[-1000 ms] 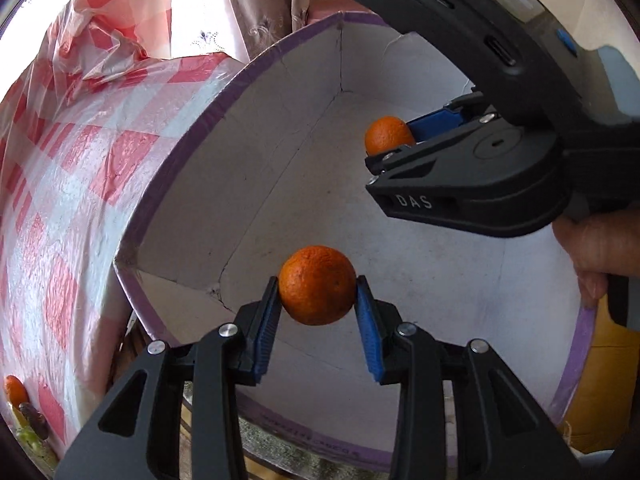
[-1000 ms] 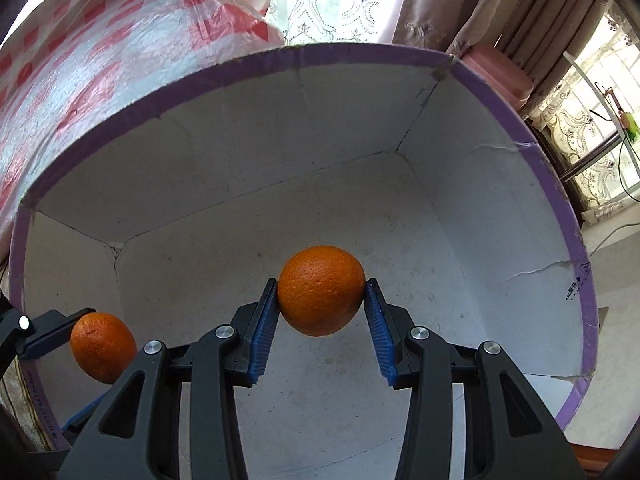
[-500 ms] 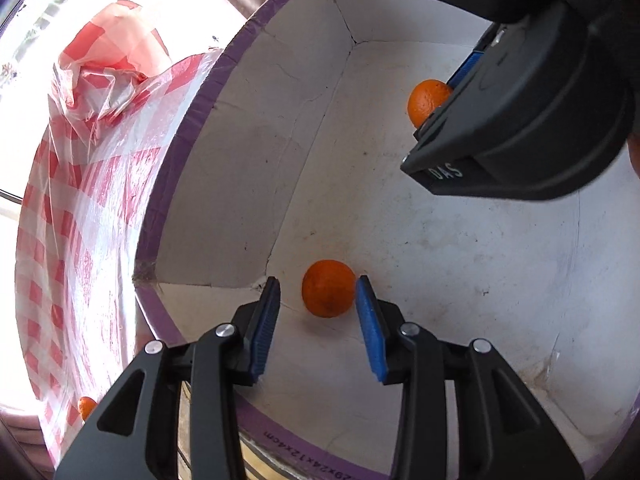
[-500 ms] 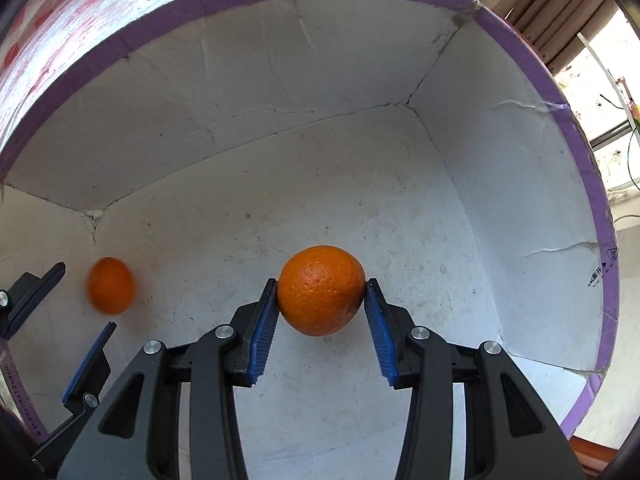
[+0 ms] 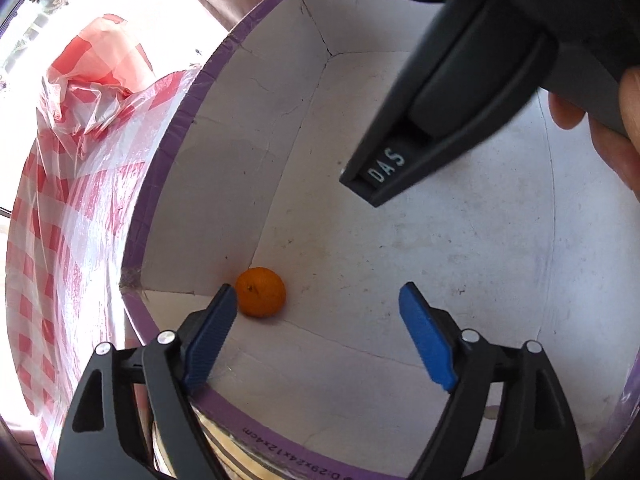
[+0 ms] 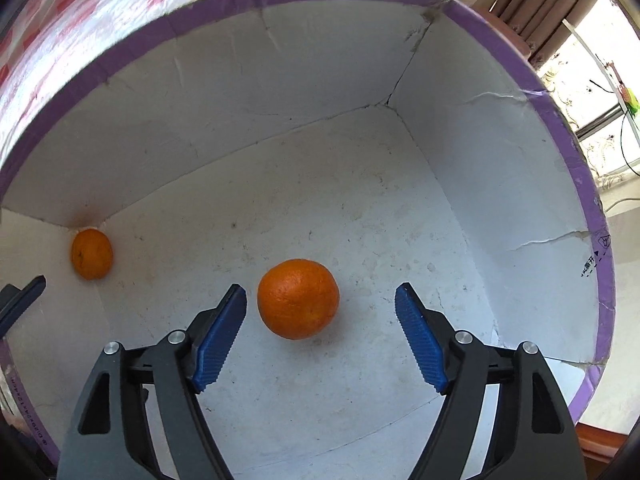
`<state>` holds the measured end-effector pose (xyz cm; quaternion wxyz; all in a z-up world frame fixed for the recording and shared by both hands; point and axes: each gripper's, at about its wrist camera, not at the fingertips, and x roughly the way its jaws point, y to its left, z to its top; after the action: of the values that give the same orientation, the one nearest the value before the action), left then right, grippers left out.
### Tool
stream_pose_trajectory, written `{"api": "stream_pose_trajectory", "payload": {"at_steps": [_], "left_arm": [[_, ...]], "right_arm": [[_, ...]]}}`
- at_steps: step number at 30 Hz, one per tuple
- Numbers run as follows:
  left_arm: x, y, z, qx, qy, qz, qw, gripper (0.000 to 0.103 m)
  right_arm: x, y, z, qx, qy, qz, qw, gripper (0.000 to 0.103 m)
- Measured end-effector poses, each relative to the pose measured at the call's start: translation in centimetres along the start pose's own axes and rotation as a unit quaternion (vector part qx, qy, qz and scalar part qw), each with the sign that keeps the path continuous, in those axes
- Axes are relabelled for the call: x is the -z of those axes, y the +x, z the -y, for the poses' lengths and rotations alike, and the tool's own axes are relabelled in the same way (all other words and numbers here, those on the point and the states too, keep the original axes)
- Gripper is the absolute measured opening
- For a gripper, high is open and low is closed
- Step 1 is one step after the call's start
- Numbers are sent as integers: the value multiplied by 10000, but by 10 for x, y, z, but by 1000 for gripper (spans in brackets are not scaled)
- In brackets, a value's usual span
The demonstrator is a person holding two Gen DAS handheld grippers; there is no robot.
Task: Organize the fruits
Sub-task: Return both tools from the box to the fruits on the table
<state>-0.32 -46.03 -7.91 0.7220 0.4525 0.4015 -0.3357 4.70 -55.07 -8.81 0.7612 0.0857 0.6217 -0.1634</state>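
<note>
Both grippers hang over a white box with a purple rim [image 6: 576, 148] [image 5: 160, 168]. My left gripper [image 5: 320, 304] has its jaws opening, with nothing between its blue pads. A small orange [image 5: 261, 292] lies in the box's near left corner, by the left pad. My right gripper [image 6: 320, 304] also has its jaws opening; a bigger orange [image 6: 298, 298] sits loose below, clear of both pads. The small orange [image 6: 92, 254] shows in the right wrist view at the box's left corner. The right gripper's black body [image 5: 460, 92] fills the top right of the left wrist view, a hand on it.
A red-and-white checked plastic bag [image 5: 72, 184] bulges against the box's left outside wall. Curtains [image 6: 532, 12] and a bright window lie beyond the far corner. The box floor [image 6: 360, 208] is bare apart from the two oranges.
Both grippers let go of their oranges and spread wide. The left one's orange dropped first and rolled into the box corner; the right one's orange has just left the pads.
</note>
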Motion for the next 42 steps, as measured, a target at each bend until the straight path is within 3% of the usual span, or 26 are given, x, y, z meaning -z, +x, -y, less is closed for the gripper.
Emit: {"api": "stream_pose_trajectory", "payload": {"at_steps": [5,10,14,17,20,23,29,37,39,42], "left_arm": [[4,-17,-9,21,-133,344,9993,90],[13,-49,-26,-38,-415,1106,9930,90],[28,-84,-43,-123,-766,1984,9770,90],[40,-104,-62,-307,-1117,2458,9624,90],[58,-116,-86,-477,-1589,2503,9538,90],[86,-122,-113,-347,-2163,2415,9453,93],[162,-134,-154,-380,-3065,2510,9174,94],[266,-146,-201,-322,-4502,2474,8574,94],[288,-147,-209,-308,-4749,2429,8453,94],[310,-147,-218,-296,-4995,2324,8340,94]], "right_arm": [[3,-33,23,-336,571,728,9951,86],[7,-80,48,-487,1216,1635,9778,86],[5,-112,68,-152,1566,2349,9592,88],[9,-135,65,-242,1495,2815,9475,88],[11,-155,54,-315,1173,3142,9416,88],[16,-167,30,-701,964,3311,9360,88],[25,-179,-36,-1359,321,3439,9286,88],[39,-175,-132,-1806,-498,3186,9292,88],[45,-174,-157,-1910,-729,3121,9278,88],[57,-174,-192,-1937,-1139,3089,9242,88]]}}
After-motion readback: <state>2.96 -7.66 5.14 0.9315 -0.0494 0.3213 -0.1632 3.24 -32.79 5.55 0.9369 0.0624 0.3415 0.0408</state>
